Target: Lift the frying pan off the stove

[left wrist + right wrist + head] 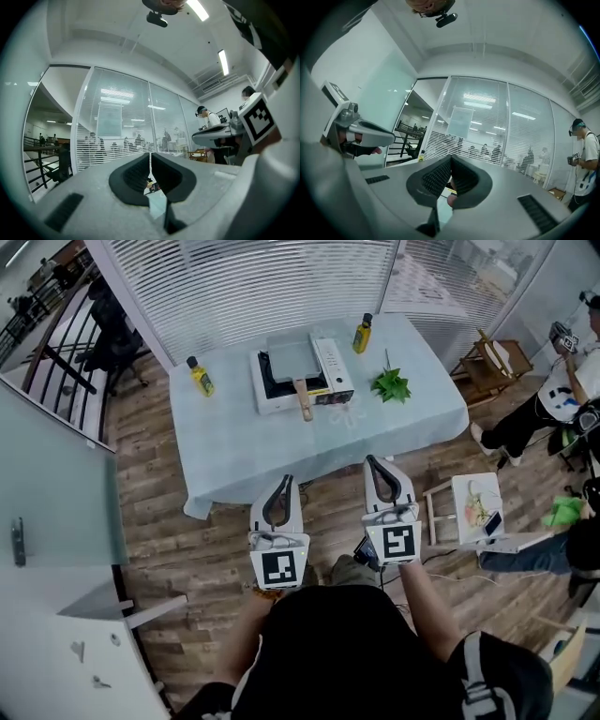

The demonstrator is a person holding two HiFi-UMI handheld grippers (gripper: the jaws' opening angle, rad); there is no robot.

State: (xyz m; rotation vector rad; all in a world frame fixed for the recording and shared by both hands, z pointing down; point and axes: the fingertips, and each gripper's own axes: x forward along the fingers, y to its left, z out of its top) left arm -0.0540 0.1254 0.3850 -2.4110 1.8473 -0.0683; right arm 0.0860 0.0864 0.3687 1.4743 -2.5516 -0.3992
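Left gripper (284,482) and right gripper (372,463) are both closed, empty; frying pan (292,358) sits well ahead on the stove (331,368).

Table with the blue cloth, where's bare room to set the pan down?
Bare: the front strip of pale blue tablecloth between the white portable stove and the near edge, and left, in front of one yellow bottle. Crowded: the back, with the grey square frying pan, another yellow bottle and green leaves.

white portable stove (330,369) mid-back on pale-blue-clothed table (234,456) | grey square frying pan (292,360) on stove, handle frontward | yellow bottle (200,377) left | second yellow bottle (362,334) right-behind | green leafy sprig (392,385) right of stove
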